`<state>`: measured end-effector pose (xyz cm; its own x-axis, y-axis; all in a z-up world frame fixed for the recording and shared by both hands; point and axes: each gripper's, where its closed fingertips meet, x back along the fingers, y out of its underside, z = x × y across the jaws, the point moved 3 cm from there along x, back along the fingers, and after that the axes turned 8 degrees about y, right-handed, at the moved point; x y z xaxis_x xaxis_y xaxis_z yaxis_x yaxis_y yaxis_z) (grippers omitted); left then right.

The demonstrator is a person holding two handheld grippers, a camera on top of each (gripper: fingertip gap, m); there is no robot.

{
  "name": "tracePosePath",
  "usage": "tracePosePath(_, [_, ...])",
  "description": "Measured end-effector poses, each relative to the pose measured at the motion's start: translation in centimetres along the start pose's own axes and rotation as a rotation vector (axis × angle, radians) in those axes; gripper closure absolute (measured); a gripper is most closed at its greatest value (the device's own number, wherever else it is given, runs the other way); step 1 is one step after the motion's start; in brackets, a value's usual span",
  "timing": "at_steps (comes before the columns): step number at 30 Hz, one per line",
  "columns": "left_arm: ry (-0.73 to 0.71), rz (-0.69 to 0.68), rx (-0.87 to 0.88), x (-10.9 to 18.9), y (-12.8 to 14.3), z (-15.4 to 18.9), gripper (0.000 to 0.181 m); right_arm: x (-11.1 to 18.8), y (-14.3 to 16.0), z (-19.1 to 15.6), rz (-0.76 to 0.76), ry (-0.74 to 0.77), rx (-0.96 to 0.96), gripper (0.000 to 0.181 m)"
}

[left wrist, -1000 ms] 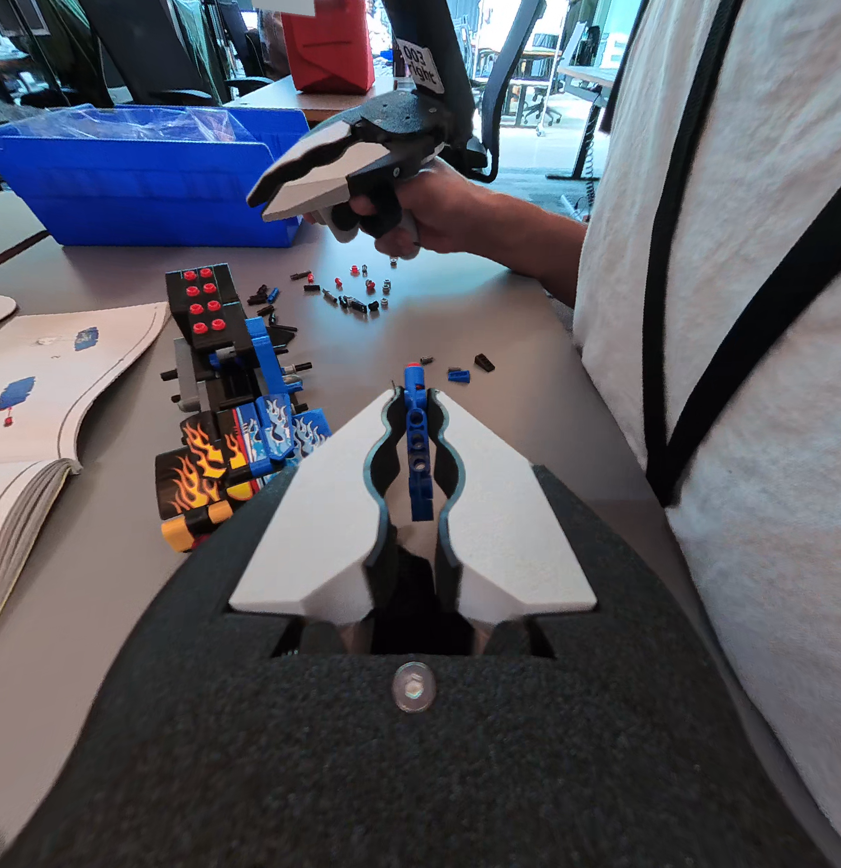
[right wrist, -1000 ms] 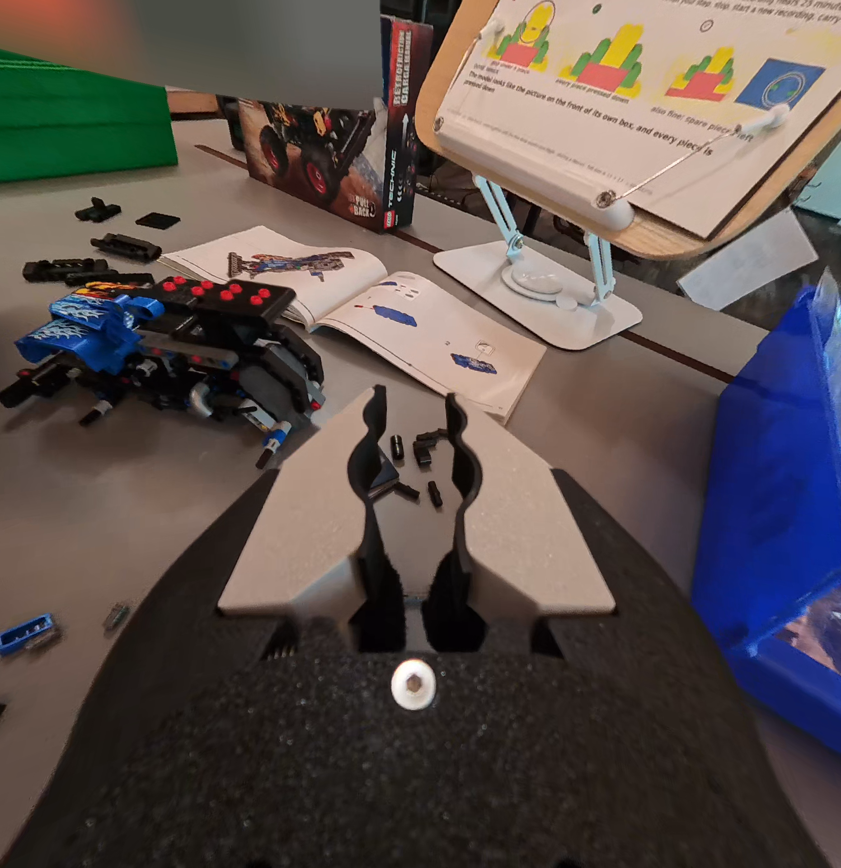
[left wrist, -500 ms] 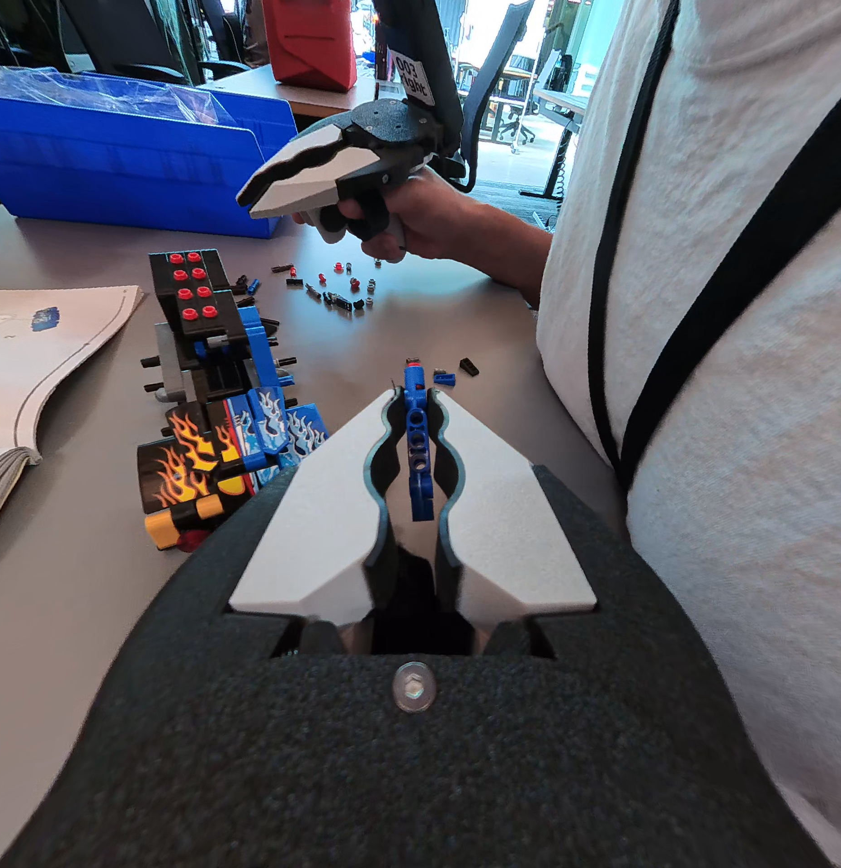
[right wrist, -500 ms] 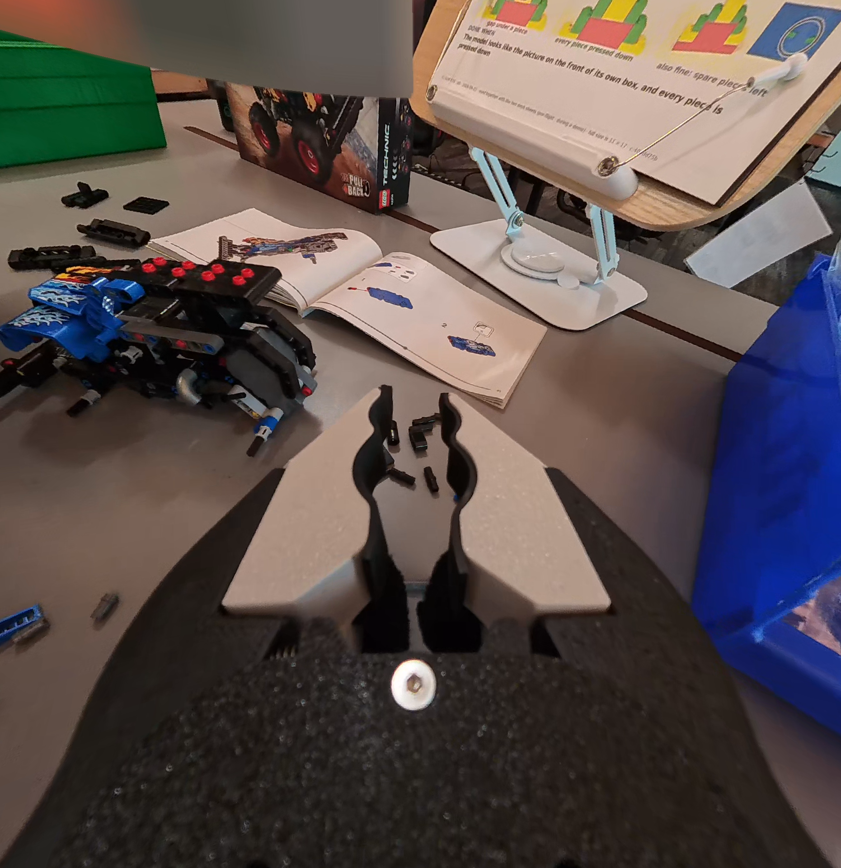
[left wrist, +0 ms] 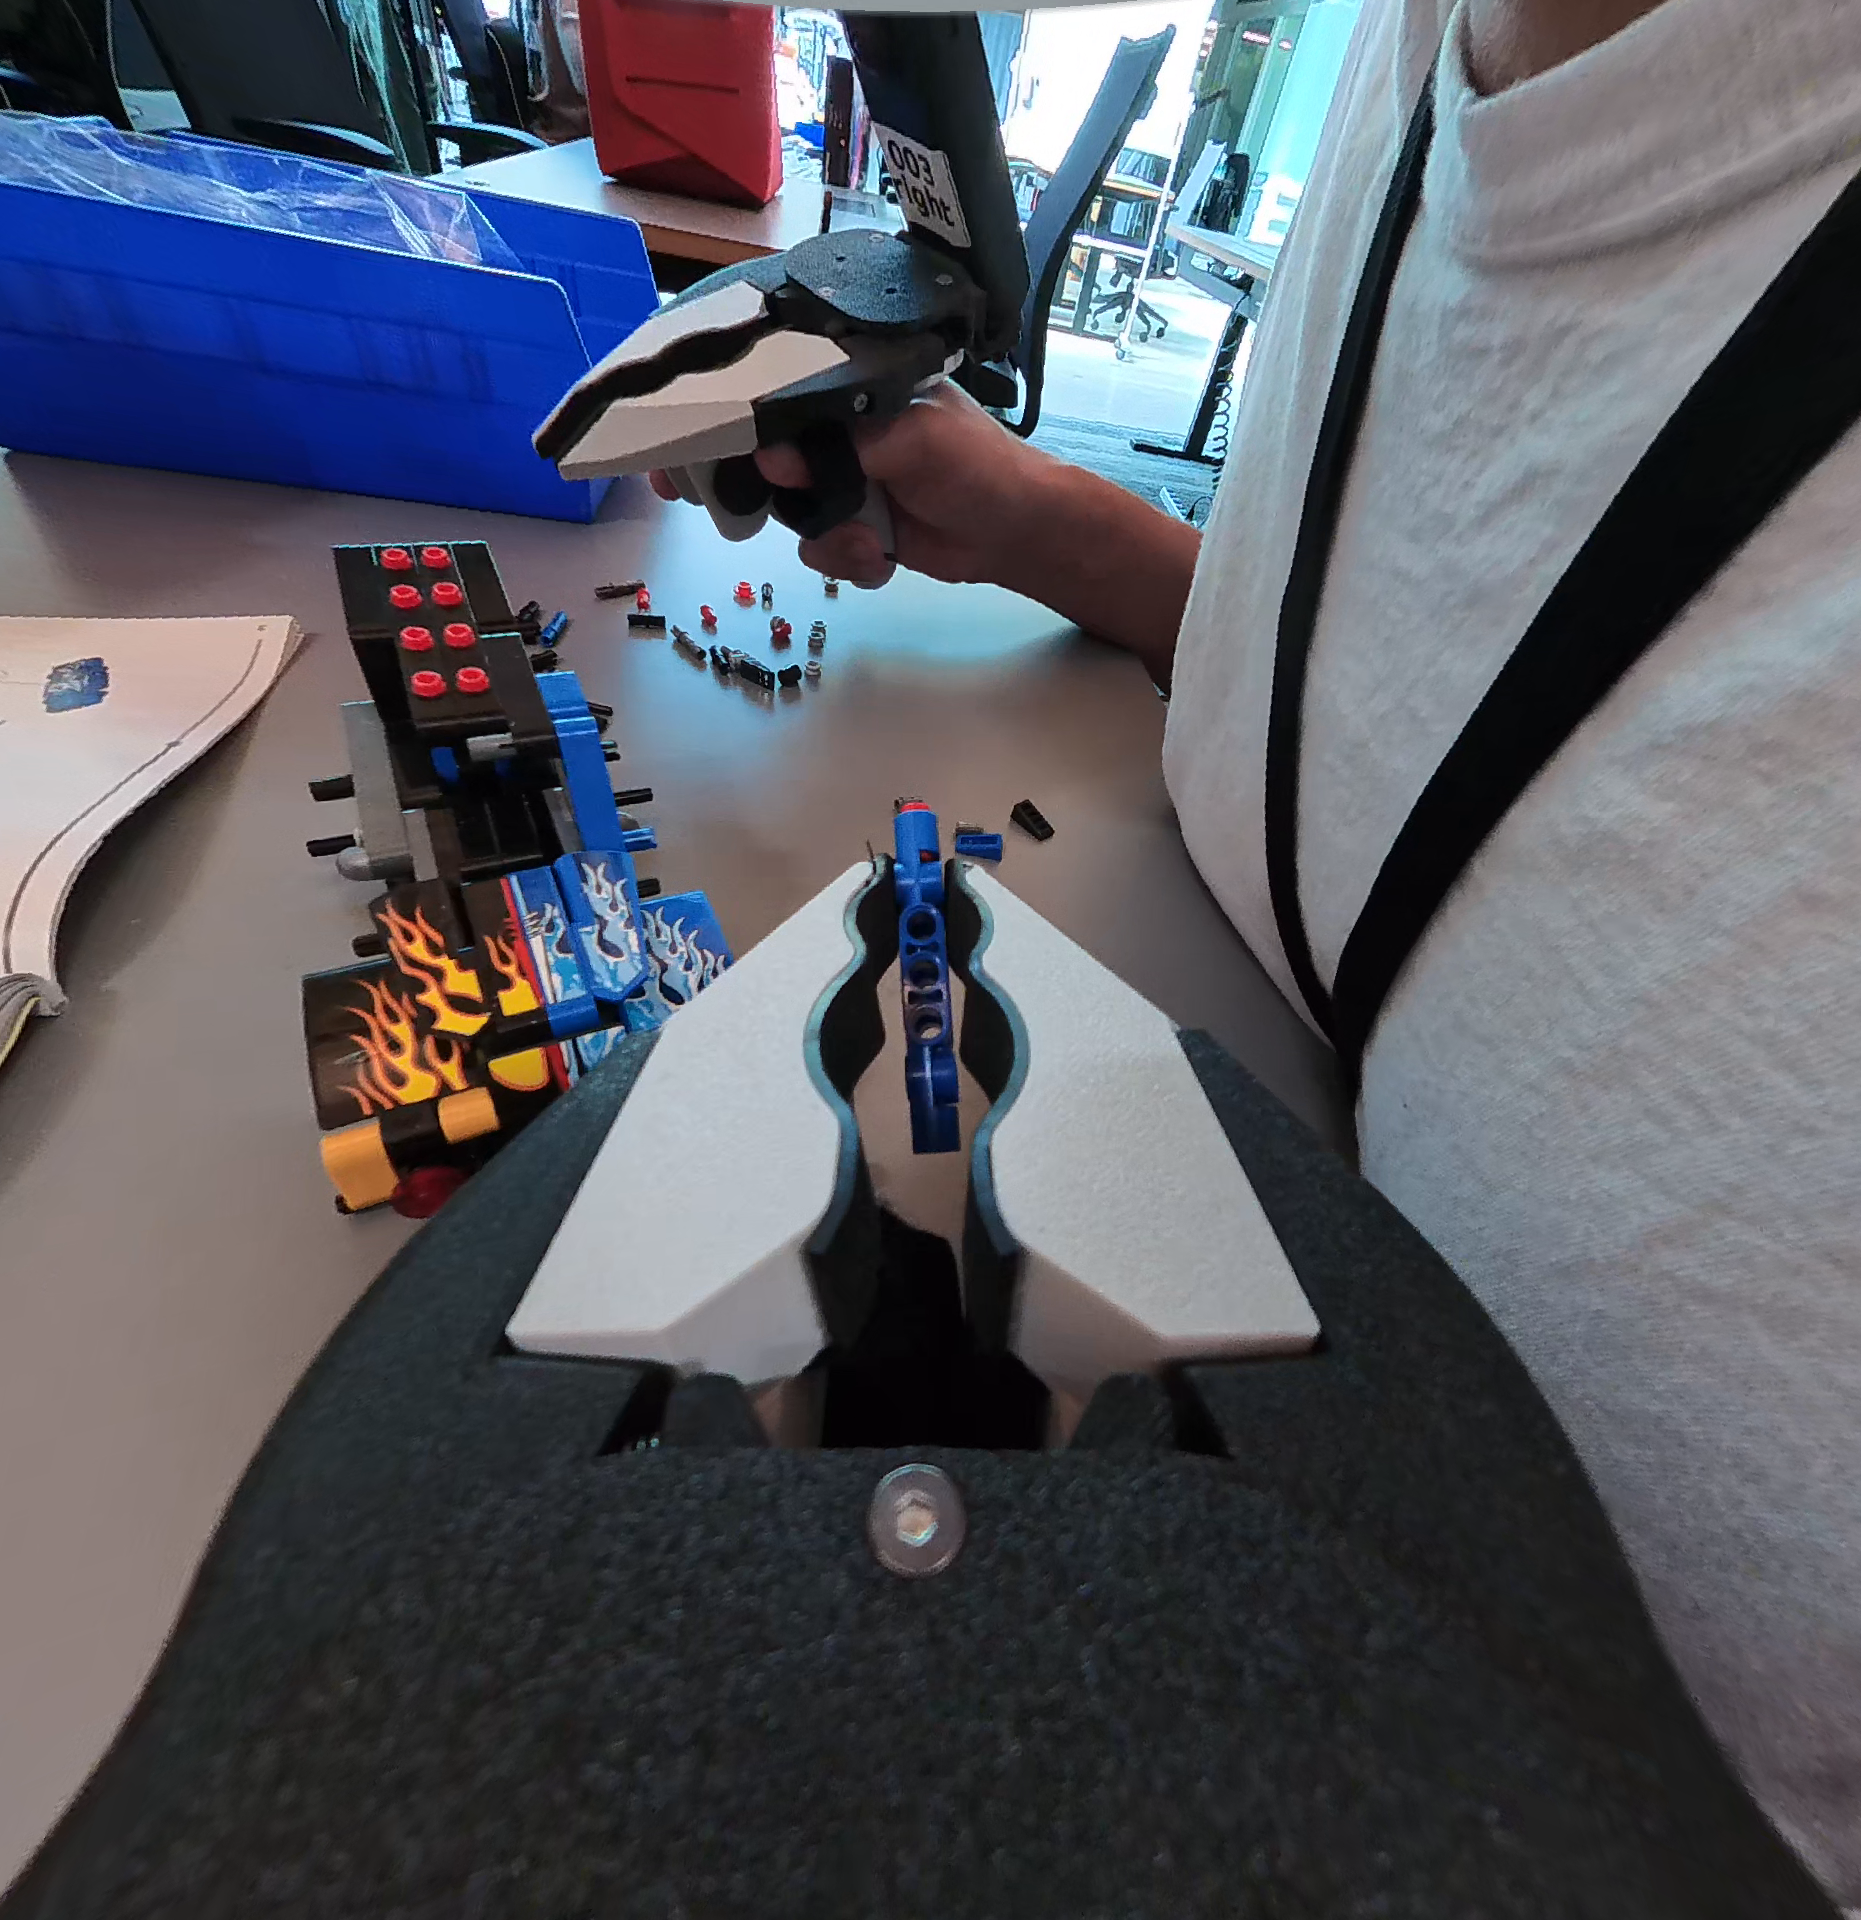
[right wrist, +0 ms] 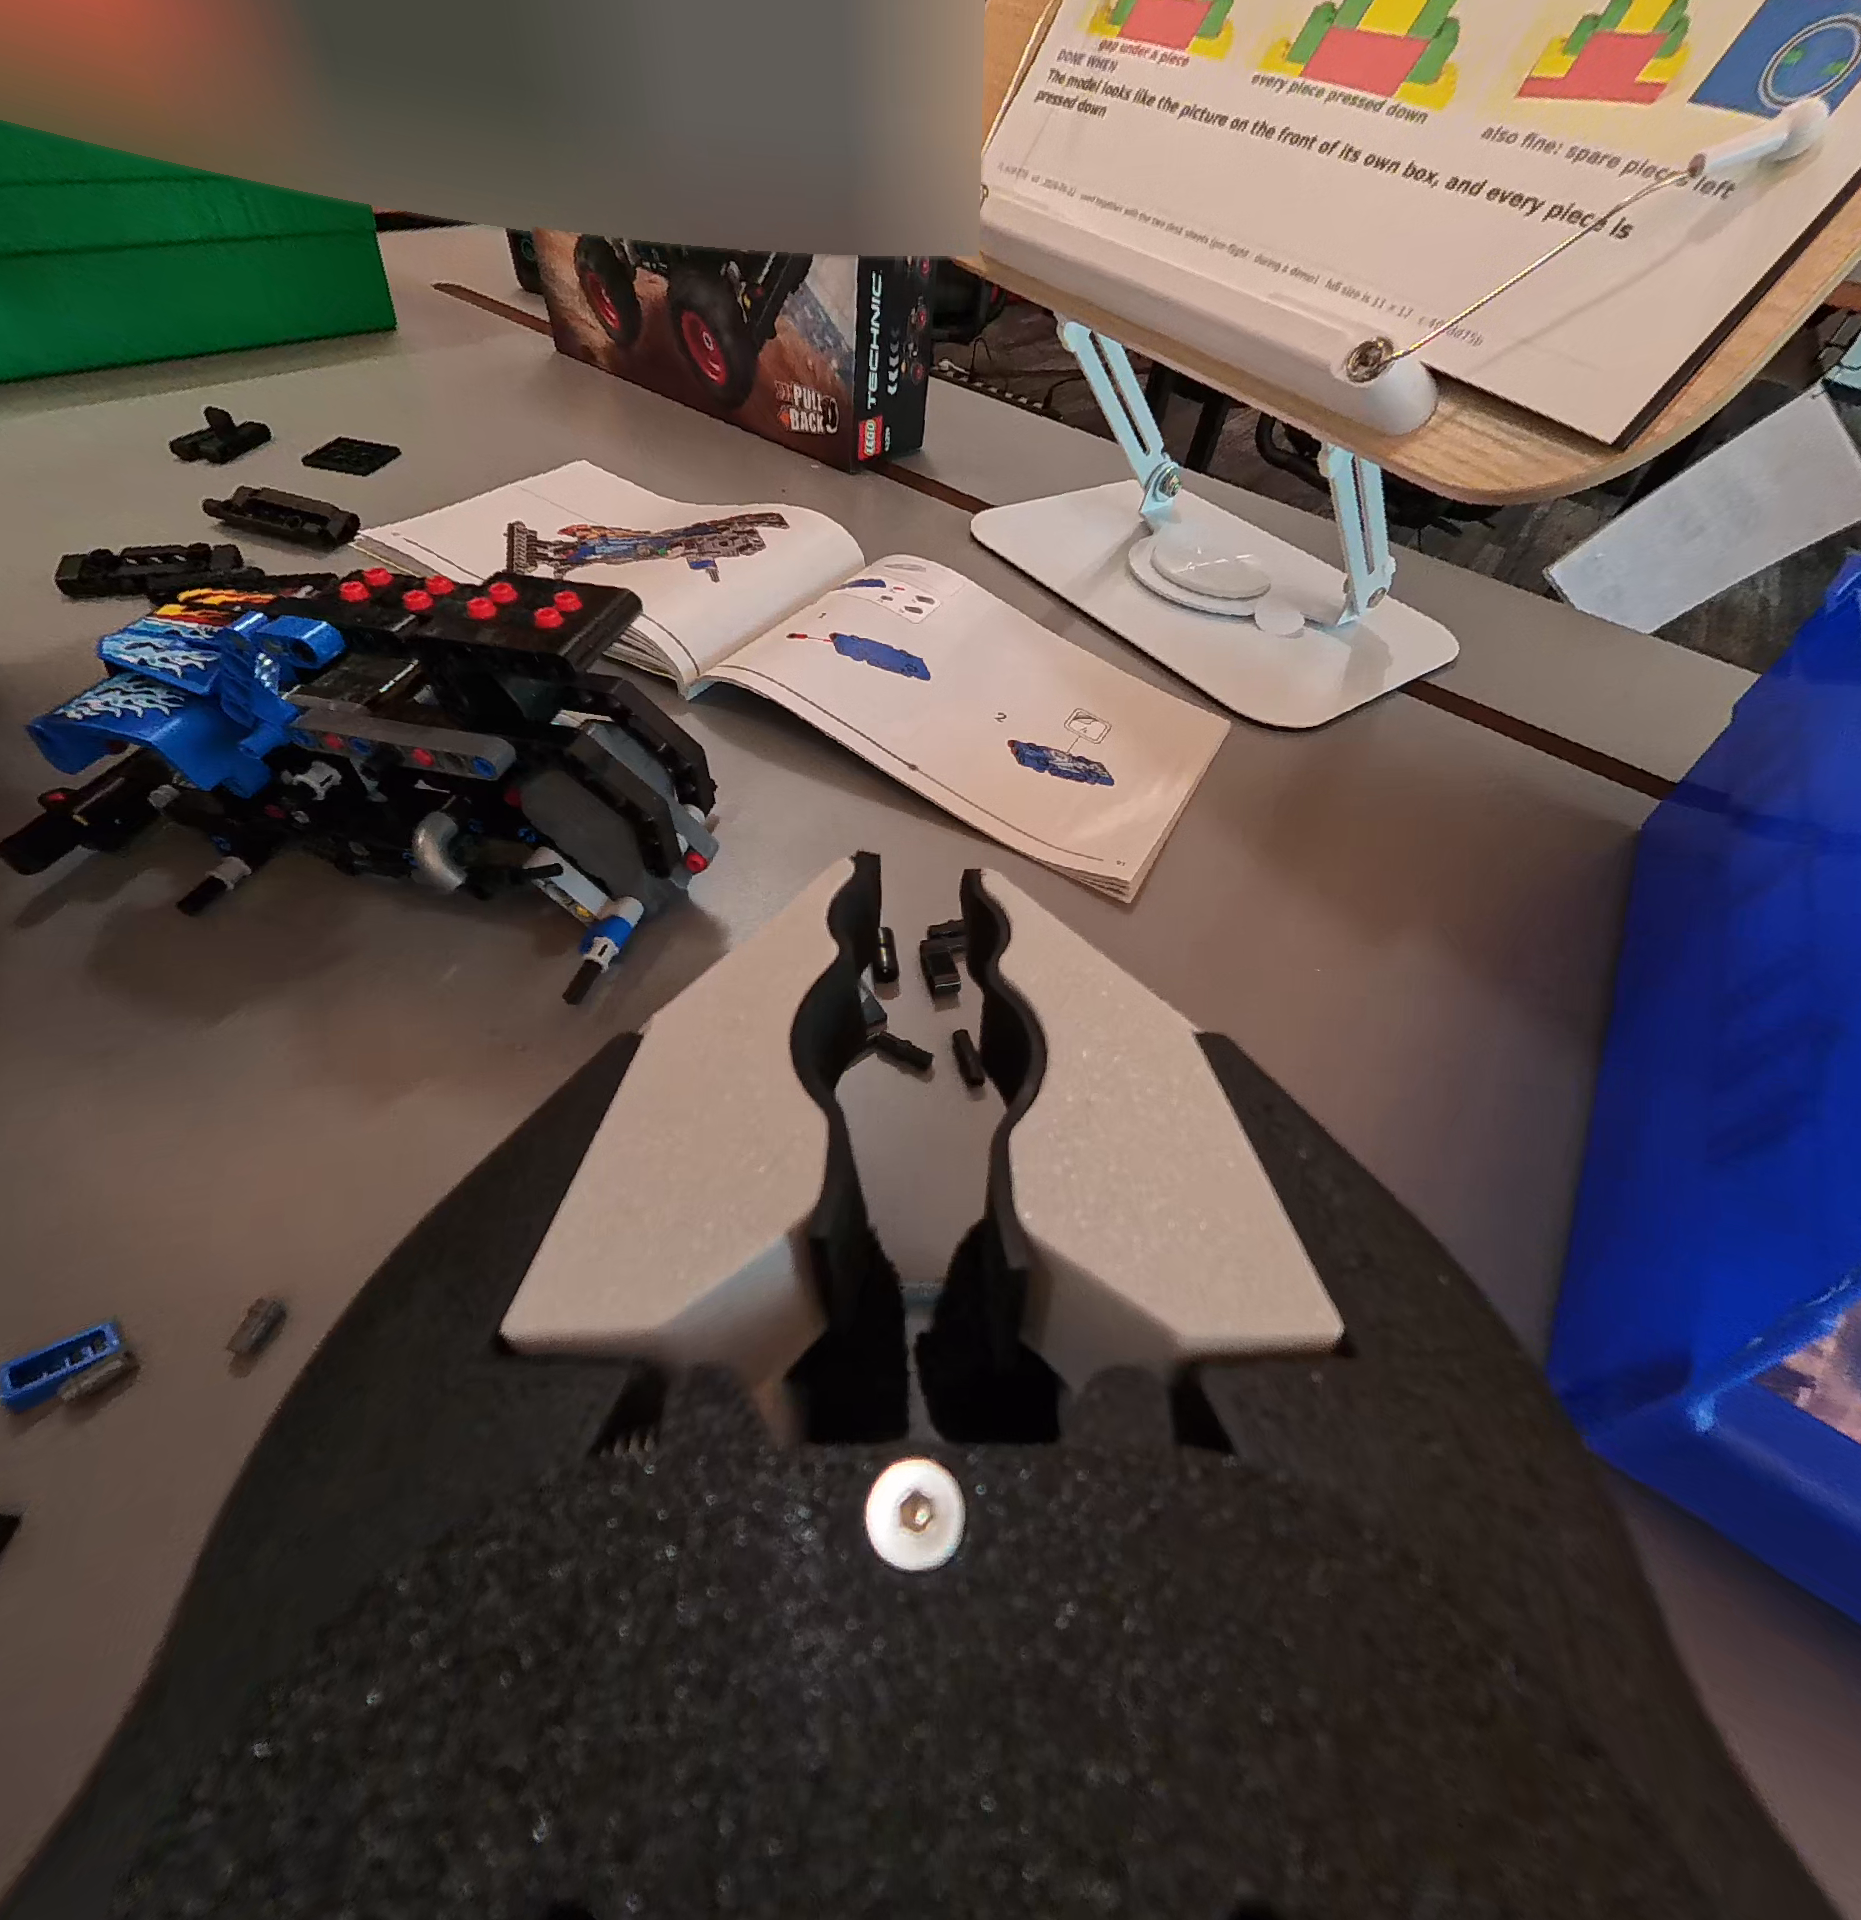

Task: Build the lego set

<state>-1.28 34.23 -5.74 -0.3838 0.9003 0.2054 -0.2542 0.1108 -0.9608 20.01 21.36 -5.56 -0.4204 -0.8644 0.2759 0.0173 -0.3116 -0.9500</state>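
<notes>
Blue beam (left wrist: pixel 926 987) clamped in left tool (left wrist: pixel 918 883), right tool (right wrist: pixel 918 883) parted, empty

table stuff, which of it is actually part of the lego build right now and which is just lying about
In the job:
- blue beam, clamped in the left gripper
- half-built truck
- small black pins under the open right gripper
- open instruction booklet

Just lying about:
- blue bin
- set box
- paper stand
- green cloth
</notes>
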Motion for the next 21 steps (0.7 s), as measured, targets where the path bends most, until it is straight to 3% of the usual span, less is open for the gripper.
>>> tracePosePath(14, [-0.011,0.017,-0.012,0.3,-0.3,0.1,0.175,0.1,-0.2,-1.0,0.013,-0.050,0.020,0.168])
tracePosePath(19, [0.010,0.251,0.136,2.8,-3.2,-0.7,0.175,0.9,-1.4,-5.2,0.116,-0.235,0.168,0.163])
tracePosePath(21, [0.019,0.360,0.162,4.0,-4.4,-0.9,0.175,1.3,-2.6,-8.0,0.151,-0.345,0.138,0.162])
